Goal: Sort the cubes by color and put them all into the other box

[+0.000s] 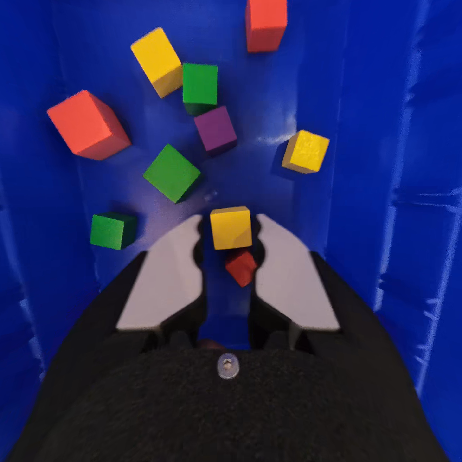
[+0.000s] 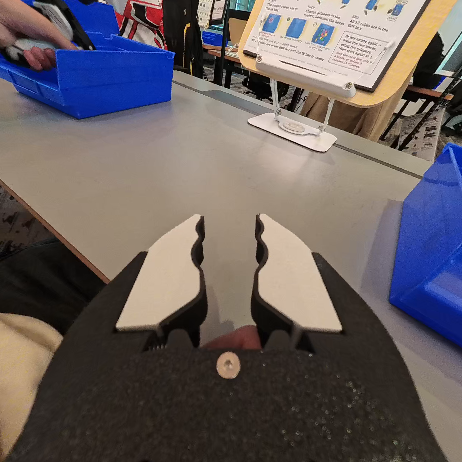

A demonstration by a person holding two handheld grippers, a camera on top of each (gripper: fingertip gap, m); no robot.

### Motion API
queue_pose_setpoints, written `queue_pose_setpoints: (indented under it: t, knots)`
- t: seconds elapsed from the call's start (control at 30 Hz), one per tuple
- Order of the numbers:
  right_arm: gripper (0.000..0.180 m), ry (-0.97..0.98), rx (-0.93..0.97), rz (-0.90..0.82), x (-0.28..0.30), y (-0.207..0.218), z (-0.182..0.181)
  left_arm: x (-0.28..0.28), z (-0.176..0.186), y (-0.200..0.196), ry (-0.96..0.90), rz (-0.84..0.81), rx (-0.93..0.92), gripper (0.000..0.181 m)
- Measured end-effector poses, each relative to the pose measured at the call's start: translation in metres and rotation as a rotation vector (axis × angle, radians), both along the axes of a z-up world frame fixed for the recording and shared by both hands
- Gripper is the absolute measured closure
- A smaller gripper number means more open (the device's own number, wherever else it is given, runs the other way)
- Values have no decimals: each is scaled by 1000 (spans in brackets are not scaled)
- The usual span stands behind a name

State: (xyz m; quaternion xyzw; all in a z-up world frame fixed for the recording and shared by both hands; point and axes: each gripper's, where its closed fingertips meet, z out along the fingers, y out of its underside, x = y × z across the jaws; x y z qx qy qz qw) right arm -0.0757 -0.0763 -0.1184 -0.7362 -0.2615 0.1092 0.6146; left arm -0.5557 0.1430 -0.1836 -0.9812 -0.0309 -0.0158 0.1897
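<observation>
My left gripper (image 1: 229,220) points down into a blue box (image 1: 375,150) with its jaws open on either side of a yellow cube (image 1: 230,228); small gaps show on both sides. A dark red cube (image 1: 240,267) lies just behind it, between the fingers. Several more cubes lie on the box floor: two red (image 1: 87,125) (image 1: 266,25), two yellow (image 1: 157,61) (image 1: 306,152), three green (image 1: 172,173) (image 1: 200,83) (image 1: 112,230), and one purple (image 1: 215,130). My right gripper (image 2: 230,220) is open and empty over the grey table (image 2: 150,175).
In the right wrist view, the blue box (image 2: 112,82) with a hand and the left gripper (image 2: 50,30) inside stands far left. A second blue box (image 2: 430,250) stands at the right edge. An instruction board on a white stand (image 2: 325,45) is at the back. My hands' fingertips stand some 55 cm from each other.
</observation>
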Motion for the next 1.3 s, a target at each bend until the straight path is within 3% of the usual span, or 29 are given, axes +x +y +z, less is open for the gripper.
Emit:
queue_pose_setpoints:
  t: [0.03,0.17,0.3,0.43,0.57,0.77,0.9,0.97,1.03,1.17,1.23,1.3]
  knots:
    - [141,-2,-1,-1,0,0,0,-1,-2,1,17,-8,5,152]
    - [143,-4,8,-4,0,0,2,0,17,-1,-27,-52,54,152]
    - [147,-14,39,-32,7,2,4,22,98,-5,-48,-208,438,152]
    - [147,23,45,-45,11,5,8,74,168,-54,85,-407,874,152]
    - [144,30,63,-53,13,9,9,141,171,-115,81,-547,1029,152]
    - [131,57,14,119,-17,7,13,246,145,-160,-391,-745,880,152]
    - [127,-157,308,278,-56,-3,62,326,153,-195,-952,-907,545,152]
    - [130,-279,493,350,-79,-10,83,355,158,-211,-1150,-970,381,153]
    - [130,-305,559,419,-95,-12,92,377,162,-232,-1316,-1047,207,152]
    - [134,-237,564,491,-104,-12,97,403,166,-255,-1503,-1101,12,152]
    - [150,-244,575,519,-103,-18,92,409,164,-261,-1538,-1117,-15,153]
    - [151,-225,589,518,-99,-24,91,412,161,-267,-1535,-1144,-20,151]
